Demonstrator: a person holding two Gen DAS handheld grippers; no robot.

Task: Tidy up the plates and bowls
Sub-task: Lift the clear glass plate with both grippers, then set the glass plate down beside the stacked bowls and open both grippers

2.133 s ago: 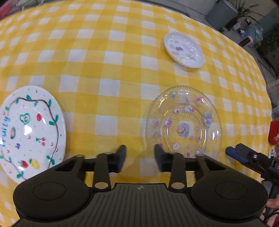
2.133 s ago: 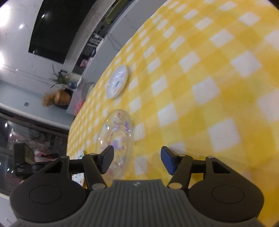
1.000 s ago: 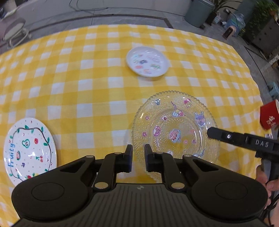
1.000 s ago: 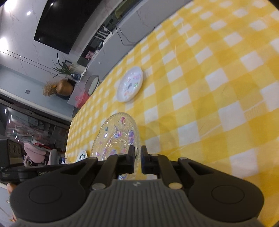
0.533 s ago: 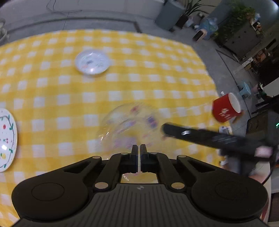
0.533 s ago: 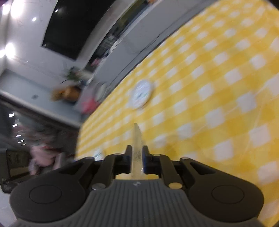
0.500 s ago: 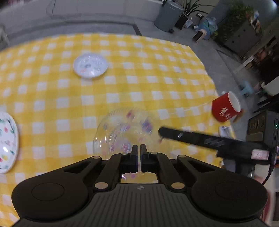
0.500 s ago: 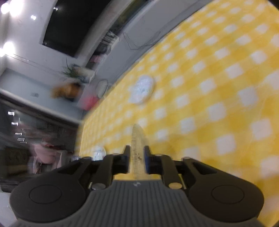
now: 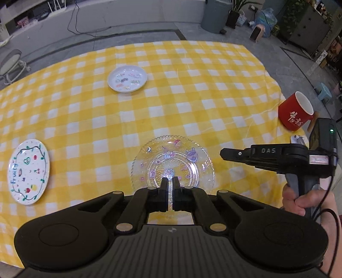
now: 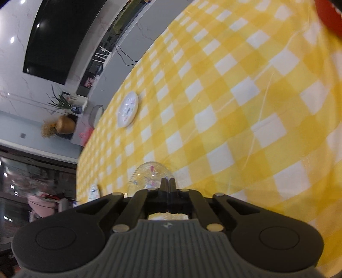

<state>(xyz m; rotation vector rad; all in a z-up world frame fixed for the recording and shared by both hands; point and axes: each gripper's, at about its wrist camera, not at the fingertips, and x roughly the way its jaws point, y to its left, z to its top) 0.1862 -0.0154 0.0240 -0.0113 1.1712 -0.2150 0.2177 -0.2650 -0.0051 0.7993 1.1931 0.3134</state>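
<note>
My left gripper [image 9: 170, 185] is shut on the near rim of a clear glass plate [image 9: 174, 163] with cartoon stickers and holds it above the yellow checked table [image 9: 192, 102]. My right gripper [image 9: 222, 152] is apart from the plate, just to its right, jaws closed and empty. In the right wrist view the right gripper [image 10: 168, 185] is shut, with the glass plate [image 10: 147, 174] beyond its tips. A small white plate [image 9: 127, 78] lies far on the table. A white "Fruity" plate [image 9: 27, 171] lies at the left edge.
A red mug [image 9: 296, 114] stands at the table's right edge, also showing in the right wrist view [image 10: 329, 15]. The small white plate [image 10: 127, 111] and the Fruity plate [image 10: 93, 192] show there too. A grey bin [image 9: 217, 15] and plants stand on the floor beyond.
Both grippers closed on the glass plate's rim and lifted it. The right gripper has since let go and drawn back to the right; the left still holds the plate.
</note>
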